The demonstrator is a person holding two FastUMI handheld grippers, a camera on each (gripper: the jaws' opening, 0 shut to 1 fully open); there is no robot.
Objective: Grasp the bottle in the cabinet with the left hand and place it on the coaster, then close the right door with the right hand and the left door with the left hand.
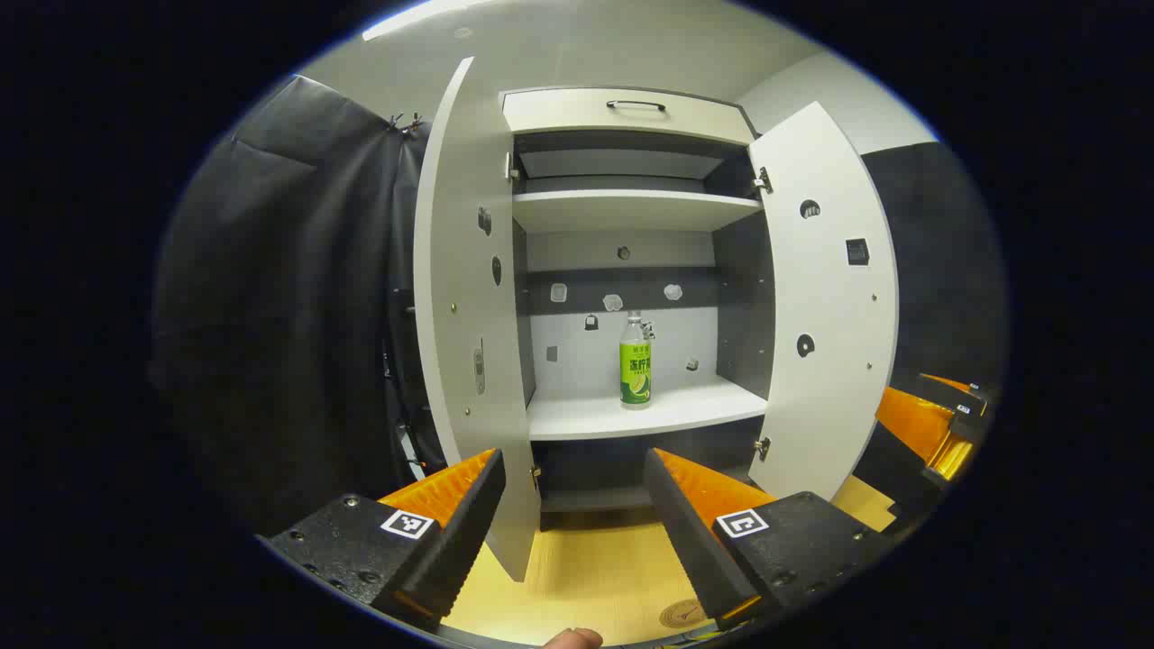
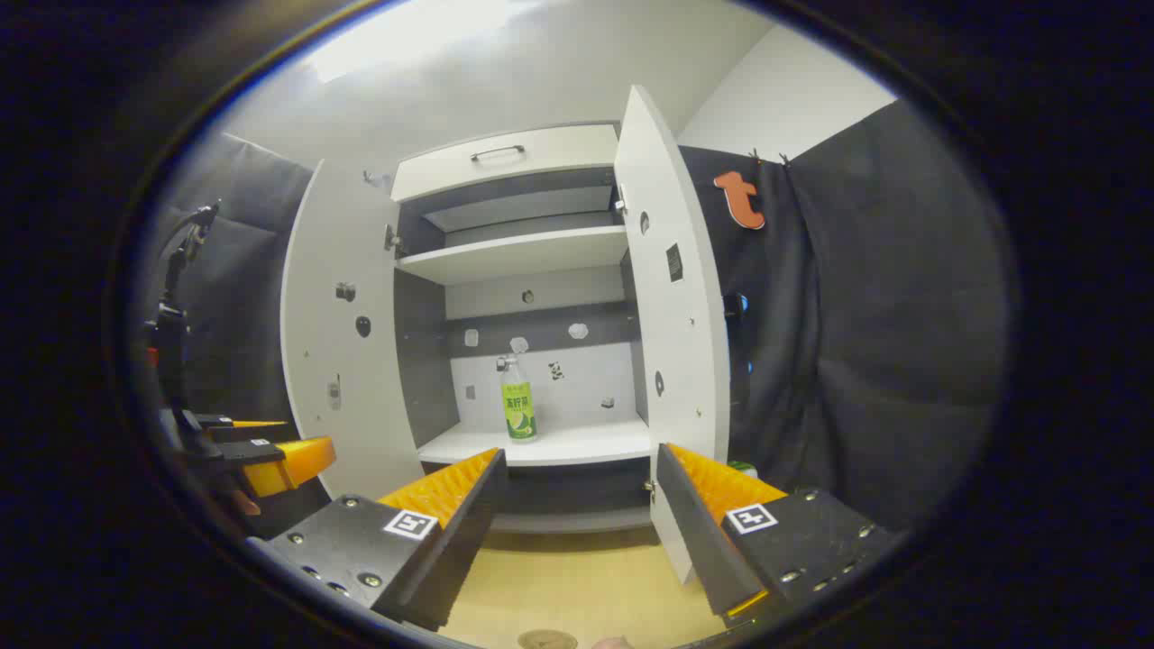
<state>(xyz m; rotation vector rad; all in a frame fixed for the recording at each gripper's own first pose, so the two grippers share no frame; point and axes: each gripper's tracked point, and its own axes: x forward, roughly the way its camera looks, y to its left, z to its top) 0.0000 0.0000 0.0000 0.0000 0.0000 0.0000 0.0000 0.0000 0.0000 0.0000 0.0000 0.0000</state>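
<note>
A clear bottle [image 1: 636, 370] with a green label stands upright on the cabinet's middle shelf [image 1: 649, 410], near the middle. Both white doors hang open: the left door [image 1: 469, 297] and the right door [image 1: 825, 297]. My left gripper [image 1: 572, 487] is open and empty, well short of the shelf, low over the wooden table. A round coaster [image 1: 682, 615] lies on the table by its right finger. In the right gripper view the bottle [image 2: 518, 410] sits between the left door [image 2: 338, 333] and right door [image 2: 676, 297]. My right gripper [image 2: 577, 491] is open and empty.
The wooden tabletop [image 1: 586, 568] runs up to the cabinet's foot. A drawer with a handle [image 1: 636, 105] tops the cabinet. The other gripper [image 1: 929, 424] shows at the right edge. A dark stand [image 2: 176, 297] rises at the left, above the left gripper [image 2: 270, 460].
</note>
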